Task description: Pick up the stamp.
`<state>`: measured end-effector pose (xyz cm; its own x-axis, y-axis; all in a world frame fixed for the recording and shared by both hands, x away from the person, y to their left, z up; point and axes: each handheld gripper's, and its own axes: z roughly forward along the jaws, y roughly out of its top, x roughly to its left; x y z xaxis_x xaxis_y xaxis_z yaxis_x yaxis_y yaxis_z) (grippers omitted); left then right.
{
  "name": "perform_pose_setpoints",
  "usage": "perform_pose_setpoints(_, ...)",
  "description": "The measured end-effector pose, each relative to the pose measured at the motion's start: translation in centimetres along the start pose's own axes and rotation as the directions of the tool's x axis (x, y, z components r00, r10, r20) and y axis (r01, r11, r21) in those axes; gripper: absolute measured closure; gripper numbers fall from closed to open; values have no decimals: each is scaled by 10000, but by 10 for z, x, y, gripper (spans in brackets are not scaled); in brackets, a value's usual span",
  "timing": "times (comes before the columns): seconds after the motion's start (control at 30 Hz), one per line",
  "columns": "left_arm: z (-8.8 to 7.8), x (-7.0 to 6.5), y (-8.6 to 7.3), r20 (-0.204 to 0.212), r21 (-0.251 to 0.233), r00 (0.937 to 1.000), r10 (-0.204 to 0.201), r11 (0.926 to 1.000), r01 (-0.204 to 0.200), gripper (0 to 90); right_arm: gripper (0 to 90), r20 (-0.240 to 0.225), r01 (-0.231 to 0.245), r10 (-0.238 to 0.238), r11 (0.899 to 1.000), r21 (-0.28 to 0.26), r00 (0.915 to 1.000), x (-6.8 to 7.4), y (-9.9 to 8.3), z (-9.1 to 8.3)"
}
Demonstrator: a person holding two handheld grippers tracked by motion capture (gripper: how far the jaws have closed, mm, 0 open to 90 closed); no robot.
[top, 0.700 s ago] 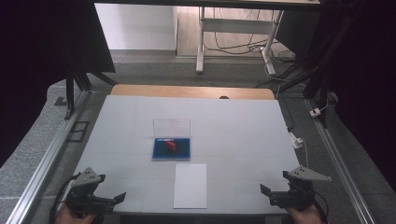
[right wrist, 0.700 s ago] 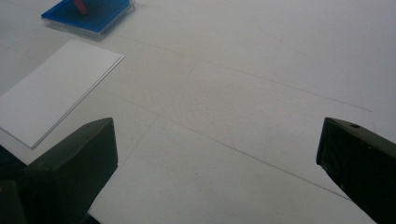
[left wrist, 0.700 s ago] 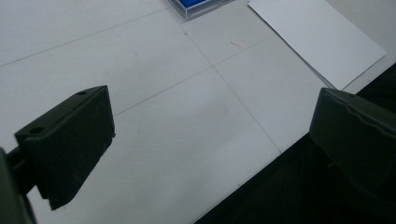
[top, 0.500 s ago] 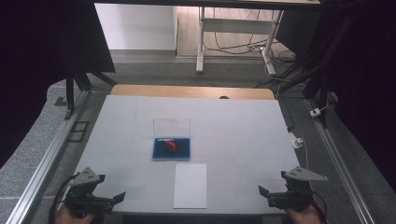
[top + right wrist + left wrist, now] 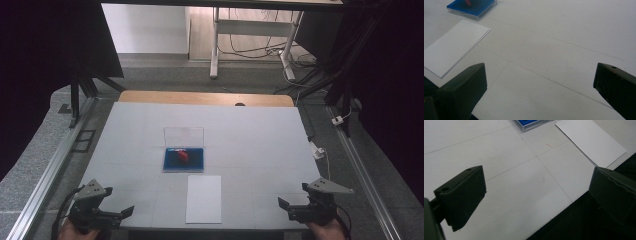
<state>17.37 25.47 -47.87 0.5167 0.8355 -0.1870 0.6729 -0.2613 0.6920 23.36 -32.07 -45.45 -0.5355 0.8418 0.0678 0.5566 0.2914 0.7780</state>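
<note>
A clear-lidded case [image 5: 183, 152] with a blue tray and a small red object [image 5: 183, 156] in it lies at the table's middle, its lid standing up behind. In front of it a white sheet of paper [image 5: 203, 198] lies flat. My left gripper [image 5: 120, 214] rests at the near left corner, jaws wide open with nothing between them. At the near right, my right gripper [image 5: 284, 208] is open and empty too. The left gripper view catches the case's corner [image 5: 531, 123] and the paper [image 5: 591, 141]; the right gripper view has the case [image 5: 471, 7] and the paper [image 5: 454, 46].
The white table [image 5: 250, 145] has a wooden strip [image 5: 205, 98] along its far edge. Metal rails [image 5: 50, 165] run down both sides. A white connector with a cable [image 5: 318, 150] lies at the right edge. Beyond the table stand a desk frame and floor cables.
Both grippers have shifted slightly toward the near edge of the table. Case and paper lie as before.
</note>
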Motion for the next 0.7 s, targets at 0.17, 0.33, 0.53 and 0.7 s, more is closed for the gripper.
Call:
perform_pose_setpoints(0.17, -1, 1, 0, -12, -43, 10000, -76, 10000, 76, 8, 0, 14, -3, 3, 10000, 22, 10000, 0, 0, 0)
perform_pose_setpoints(0.33, -1, 1, 0, -100, -104, 9999, -136, 9999, 135, 0, 0, 60, 59, -59, 10000, 51, 10000, 1, 0, 0)
perform_pose_setpoints(0.53, -4, -1, 2, -258, -270, 9996, -115, 9996, 108, 0, 0, 93, 62, -63, 9999, 79, 9999, 1, 0, 1)
perform_pose_setpoints(0.7, -4, -2, 4, -370, -451, 9993, 26, 9990, -43, 0, 0, 108, 116, -118, 9999, 106, 9999, 1, 0, 1)
